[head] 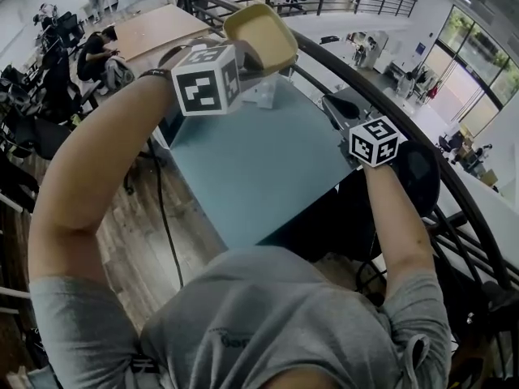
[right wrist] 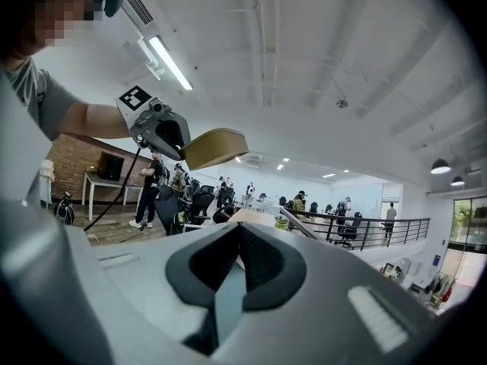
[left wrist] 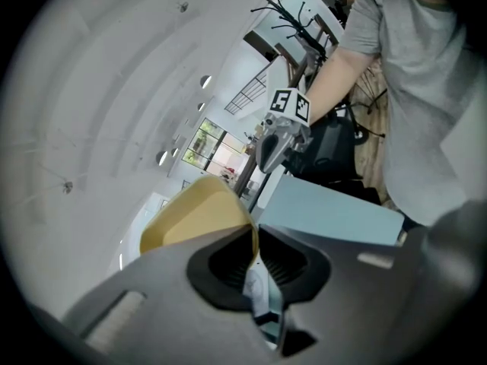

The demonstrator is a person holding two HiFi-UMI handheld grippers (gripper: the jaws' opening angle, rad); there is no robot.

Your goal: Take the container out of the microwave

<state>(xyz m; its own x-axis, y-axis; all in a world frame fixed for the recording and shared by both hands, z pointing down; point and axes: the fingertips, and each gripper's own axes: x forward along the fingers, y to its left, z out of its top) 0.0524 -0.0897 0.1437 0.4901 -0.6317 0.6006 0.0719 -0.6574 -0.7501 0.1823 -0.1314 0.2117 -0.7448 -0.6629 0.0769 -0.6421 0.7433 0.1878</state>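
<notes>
A tan, shallow container (head: 261,32) is held up in the air above the far edge of the blue-grey table (head: 251,177). My left gripper (head: 251,57) is shut on its rim. The left gripper view shows the jaws (left wrist: 255,242) pinching the thin yellow edge of the container (left wrist: 194,215). My right gripper (head: 347,124) hovers over the table's right edge, apart from the container. Its jaws (right wrist: 240,234) are shut with nothing between them. From the right gripper view the container (right wrist: 217,147) hangs from the left gripper (right wrist: 166,133) at upper left. No microwave is clearly in view.
A dark object (head: 418,177) lies below my right arm beside the table. A curved black railing (head: 422,136) runs behind the table. A black cable (head: 162,217) trails on the wooden floor at left. People sit at desks (head: 154,27) in the background.
</notes>
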